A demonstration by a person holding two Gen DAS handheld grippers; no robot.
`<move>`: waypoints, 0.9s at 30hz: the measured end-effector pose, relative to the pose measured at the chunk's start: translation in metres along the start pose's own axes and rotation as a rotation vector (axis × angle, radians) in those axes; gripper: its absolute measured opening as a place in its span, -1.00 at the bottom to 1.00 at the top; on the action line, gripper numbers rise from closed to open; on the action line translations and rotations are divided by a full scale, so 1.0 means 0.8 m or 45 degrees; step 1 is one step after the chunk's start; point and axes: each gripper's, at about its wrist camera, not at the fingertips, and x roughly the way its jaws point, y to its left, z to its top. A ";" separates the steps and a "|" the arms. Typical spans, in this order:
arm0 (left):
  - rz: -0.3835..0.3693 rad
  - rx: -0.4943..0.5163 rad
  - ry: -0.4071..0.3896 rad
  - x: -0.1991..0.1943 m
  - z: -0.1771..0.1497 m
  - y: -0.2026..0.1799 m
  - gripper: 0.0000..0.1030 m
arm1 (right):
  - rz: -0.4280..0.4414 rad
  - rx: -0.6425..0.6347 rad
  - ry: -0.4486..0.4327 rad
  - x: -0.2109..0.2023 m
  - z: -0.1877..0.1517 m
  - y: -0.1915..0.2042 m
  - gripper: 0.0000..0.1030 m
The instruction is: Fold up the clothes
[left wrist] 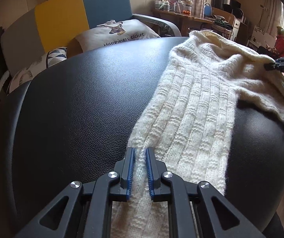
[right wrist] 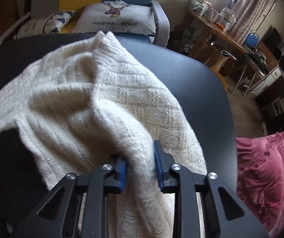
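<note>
1. Nearest, the left gripper [left wrist: 140,154] pinched a thin edge of the cream knit sweater [left wrist: 193,103].
2. The right gripper [right wrist: 140,154] clamped a thick bunched fold.
3. Farther off, the sweater lay limp across the black table [left wrist: 82,91]; it looked soft, stretchy and light, best held by its edges.

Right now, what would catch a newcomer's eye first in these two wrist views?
The cream knitted sweater sprawls across the black leather-look table, bright against dark. Both tongs are clamped on it: the left tongs pinch a narrow strip at the near edge, and the right tongs grip a thick bunched fold. Behind the table, a cushion printed "Happiness ticket" sits on an armchair.
</note>
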 end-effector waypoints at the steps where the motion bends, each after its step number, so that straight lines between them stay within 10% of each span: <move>1: -0.001 0.000 0.000 0.000 0.000 0.000 -0.77 | 0.017 0.005 -0.012 -0.006 0.003 -0.001 -0.51; 17: 0.058 0.099 0.001 0.000 -0.001 -0.010 -0.74 | -0.381 0.234 0.200 0.094 0.032 -0.108 -0.60; 24: 0.029 0.054 0.027 -0.002 0.005 -0.003 -0.69 | -0.204 0.366 0.035 0.044 0.018 -0.120 -0.58; 27: -0.096 -0.050 0.030 -0.015 0.003 0.001 -0.70 | -0.043 0.367 -0.073 -0.008 0.008 -0.114 -0.10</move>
